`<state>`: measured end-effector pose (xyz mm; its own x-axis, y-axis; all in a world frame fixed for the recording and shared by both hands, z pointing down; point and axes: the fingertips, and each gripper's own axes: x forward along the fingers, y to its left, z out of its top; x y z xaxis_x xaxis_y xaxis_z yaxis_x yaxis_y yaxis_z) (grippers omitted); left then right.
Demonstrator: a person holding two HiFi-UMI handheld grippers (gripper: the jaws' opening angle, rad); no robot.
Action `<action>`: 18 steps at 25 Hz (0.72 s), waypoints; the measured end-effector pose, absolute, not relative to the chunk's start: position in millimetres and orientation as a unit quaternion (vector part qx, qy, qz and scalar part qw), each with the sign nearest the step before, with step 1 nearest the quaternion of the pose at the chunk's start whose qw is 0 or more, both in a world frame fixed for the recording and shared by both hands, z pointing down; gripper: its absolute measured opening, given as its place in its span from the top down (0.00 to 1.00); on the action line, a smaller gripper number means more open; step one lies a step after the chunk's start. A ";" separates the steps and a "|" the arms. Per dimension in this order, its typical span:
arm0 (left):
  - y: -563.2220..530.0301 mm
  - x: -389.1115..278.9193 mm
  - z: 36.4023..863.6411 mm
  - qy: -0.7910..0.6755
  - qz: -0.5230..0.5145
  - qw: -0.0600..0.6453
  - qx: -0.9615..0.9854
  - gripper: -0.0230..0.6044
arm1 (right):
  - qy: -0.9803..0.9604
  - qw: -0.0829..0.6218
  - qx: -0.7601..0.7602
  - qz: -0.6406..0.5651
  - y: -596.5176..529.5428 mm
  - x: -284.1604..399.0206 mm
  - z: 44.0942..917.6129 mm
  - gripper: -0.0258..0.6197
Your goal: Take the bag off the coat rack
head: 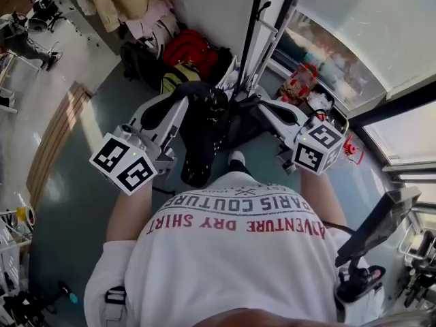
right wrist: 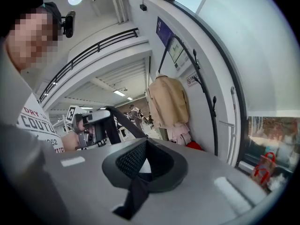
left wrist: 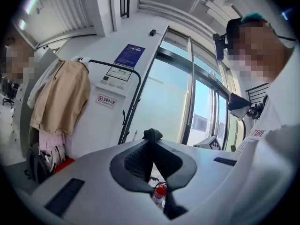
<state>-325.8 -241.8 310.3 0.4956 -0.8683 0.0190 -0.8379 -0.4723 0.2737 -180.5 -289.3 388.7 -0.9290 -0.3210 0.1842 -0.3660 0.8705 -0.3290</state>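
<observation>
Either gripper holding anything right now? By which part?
Both. The left gripper and right gripper are each shut on a strap of the black bag, which hangs between them.

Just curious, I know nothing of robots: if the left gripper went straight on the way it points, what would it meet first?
Probably the glass wall, just right of the coat rack pole; depth is hard to judge. The left gripper is shut on the bag strap.

Matt black cloth bag (head: 204,131), smooth dark metal coat rack (left wrist: 128,112)
</observation>
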 end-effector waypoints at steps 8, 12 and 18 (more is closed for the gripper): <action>-96.8 -272.2 351.0 -0.478 -0.036 0.156 0.864 0.95 | -0.967 0.058 0.183 0.167 -133.0 -144.3 371.8 0.96; -43.2 -246.3 338.9 -0.481 -0.028 0.155 0.862 0.95 | -0.970 0.060 0.176 0.155 -85.1 -118.6 359.8 0.96; 38.2 -204.9 332.2 -0.507 -0.015 0.149 0.849 0.95 | -0.977 0.063 0.144 0.144 -7.1 -76.8 354.3 0.96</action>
